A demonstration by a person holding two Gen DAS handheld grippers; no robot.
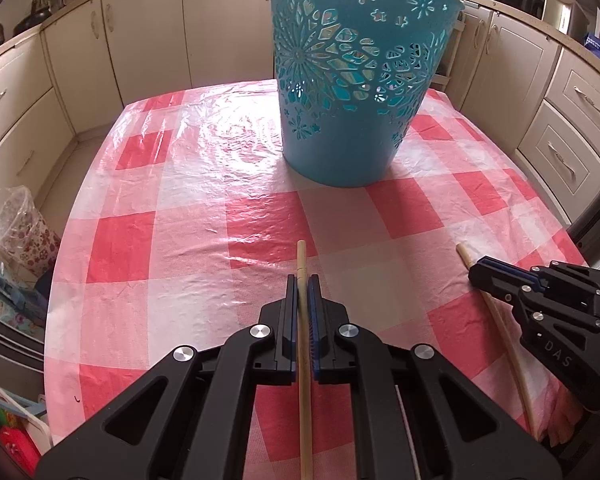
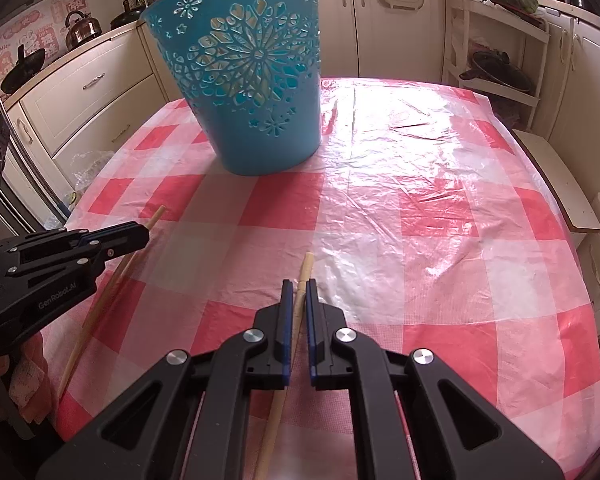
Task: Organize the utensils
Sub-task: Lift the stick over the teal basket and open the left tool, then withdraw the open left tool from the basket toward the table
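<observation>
Basket (image 1: 352, 112) stands upright on checked tablecloth (image 1: 180, 240), contents hidden.

Only the blue basket (image 1: 356, 80) blocks the open tablecloth (image 1: 188, 200).

the left gripper (image 1: 302, 280) is matte black plastic: 2 flat fingers lined with blue ribbed pads (image 1: 313, 322), each hinged on angular link arms with triangular cut-outs. round silver screw heads (image 1: 260, 331) cap the pivots (4 show in its own view). seen from the side, its body reads "genrobot.ai" in pale letters. the right gripper (image 2: 296, 282) has the same build, same blue pads (image 2: 287, 320) and silver screws (image 2: 346, 335); its side shows "das" in light print.
</observation>
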